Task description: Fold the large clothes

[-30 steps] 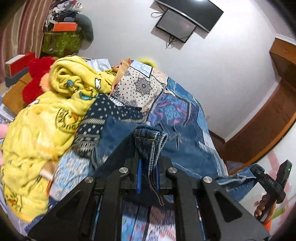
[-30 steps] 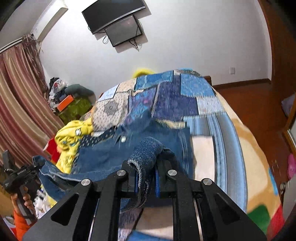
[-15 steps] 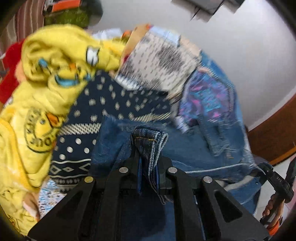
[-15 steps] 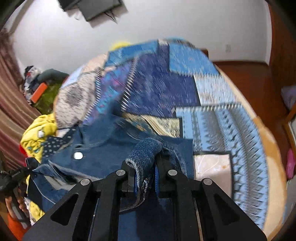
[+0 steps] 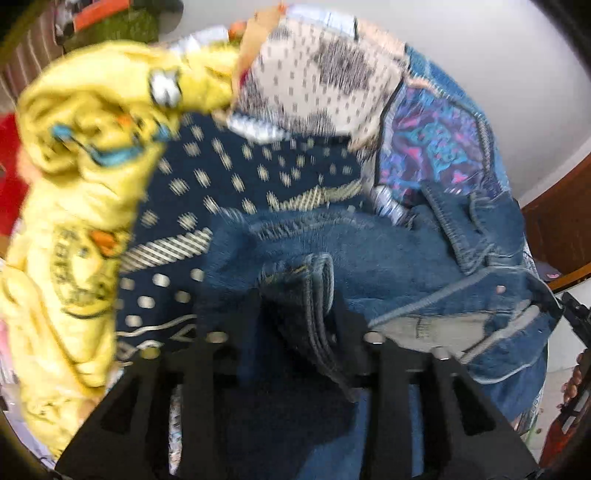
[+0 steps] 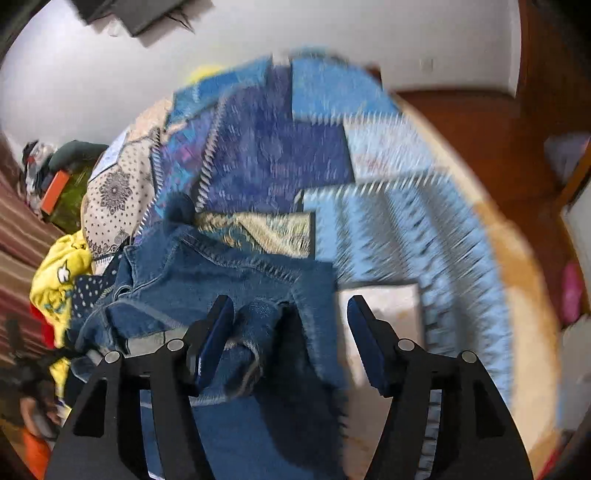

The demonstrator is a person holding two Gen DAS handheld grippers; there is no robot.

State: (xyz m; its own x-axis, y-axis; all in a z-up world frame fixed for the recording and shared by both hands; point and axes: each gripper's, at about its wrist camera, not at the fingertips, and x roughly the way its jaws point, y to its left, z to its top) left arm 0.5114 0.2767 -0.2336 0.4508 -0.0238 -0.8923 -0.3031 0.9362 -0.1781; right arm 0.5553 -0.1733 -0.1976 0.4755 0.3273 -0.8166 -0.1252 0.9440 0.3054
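A blue denim jacket [image 5: 388, 251] lies spread on a patchwork bedspread [image 6: 280, 147]; it also shows in the right wrist view [image 6: 221, 280]. My left gripper [image 5: 295, 314] has opened a little, with a folded denim hem still lying between its fingers. My right gripper [image 6: 288, 328] is wide open, and a bunched denim edge [image 6: 255, 325] lies loose between its fingers [image 6: 218, 332]. Both views are blurred by motion.
A crumpled yellow printed blanket [image 5: 85, 192] lies left of the jacket, with a navy dotted cloth [image 5: 221, 177] beside it. A wooden floor [image 6: 480, 122] and white wall [image 6: 332, 33] lie beyond the bed. The bed's tan edge [image 6: 524, 288] curves on the right.
Both grippers came down toward the bed with the jacket. The right gripper opened wide and let go of the denim; the left gripper's fingers parted too.
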